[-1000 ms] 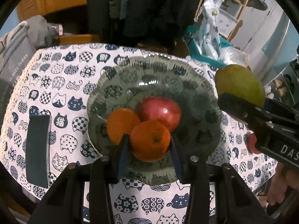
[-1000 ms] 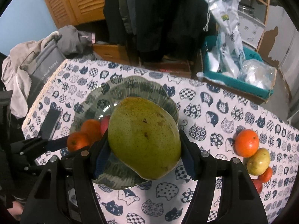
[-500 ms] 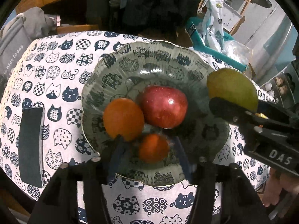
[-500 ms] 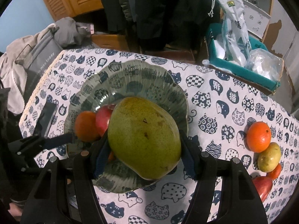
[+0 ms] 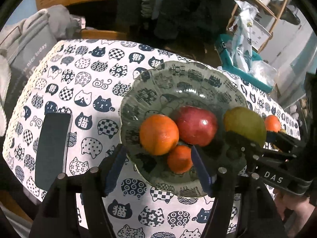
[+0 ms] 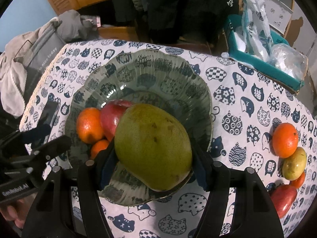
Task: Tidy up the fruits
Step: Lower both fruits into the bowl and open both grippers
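The left gripper (image 5: 158,170) hangs over the near edge of the plate (image 5: 178,79). Its claw has just been opening, and now the two blue pads stand apart with nothing pinched. The small orange (image 5: 179,158) sits free on the plate between them, a little nearer the right pad. The big orange (image 5: 158,134) is at about 10 o'clock from it, and the red apple (image 5: 196,125) is at about 1 o'clock – all three are bunched together.

The right gripper (image 6: 152,164) is clamped on the green mango (image 6: 152,148) – a pad presses each side. The mango is over the near right part of the plate.

More fruit lies on the cat tablecloth (image 6: 233,103) at 3 o'clock from the plate, well apart from it. A dark phone (image 5: 52,150) lies flat at 9 o'clock.
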The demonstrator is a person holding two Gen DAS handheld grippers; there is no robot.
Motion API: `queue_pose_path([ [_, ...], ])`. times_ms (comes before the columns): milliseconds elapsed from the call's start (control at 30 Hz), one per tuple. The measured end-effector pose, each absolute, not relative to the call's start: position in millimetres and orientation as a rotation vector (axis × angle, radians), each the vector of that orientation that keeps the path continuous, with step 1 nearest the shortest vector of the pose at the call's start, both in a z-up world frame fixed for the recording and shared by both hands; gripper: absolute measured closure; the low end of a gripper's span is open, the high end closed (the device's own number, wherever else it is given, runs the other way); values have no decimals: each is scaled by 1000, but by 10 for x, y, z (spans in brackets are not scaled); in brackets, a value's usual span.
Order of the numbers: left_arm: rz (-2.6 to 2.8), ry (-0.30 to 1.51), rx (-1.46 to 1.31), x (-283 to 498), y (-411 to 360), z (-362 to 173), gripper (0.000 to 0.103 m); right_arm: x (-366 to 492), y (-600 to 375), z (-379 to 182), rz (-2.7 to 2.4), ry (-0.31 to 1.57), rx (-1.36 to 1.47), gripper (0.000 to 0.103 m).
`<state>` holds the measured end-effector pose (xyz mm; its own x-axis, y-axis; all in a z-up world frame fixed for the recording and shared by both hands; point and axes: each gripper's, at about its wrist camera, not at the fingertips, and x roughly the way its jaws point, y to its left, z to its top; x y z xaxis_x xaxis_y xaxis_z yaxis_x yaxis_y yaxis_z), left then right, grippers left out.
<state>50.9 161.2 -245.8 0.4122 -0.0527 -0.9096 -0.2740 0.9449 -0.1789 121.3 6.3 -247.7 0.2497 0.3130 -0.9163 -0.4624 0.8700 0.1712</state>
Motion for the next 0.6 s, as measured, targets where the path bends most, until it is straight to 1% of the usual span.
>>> queue_pose_path([
  [233,155,1127,-351,490,1664,-2409,33,1220,74,-2479,535,1227,-134,34],
  [600,143,1084,-328,452,1576,-2201,34,1165,-2,-2084,535,1124,-154,33],
])
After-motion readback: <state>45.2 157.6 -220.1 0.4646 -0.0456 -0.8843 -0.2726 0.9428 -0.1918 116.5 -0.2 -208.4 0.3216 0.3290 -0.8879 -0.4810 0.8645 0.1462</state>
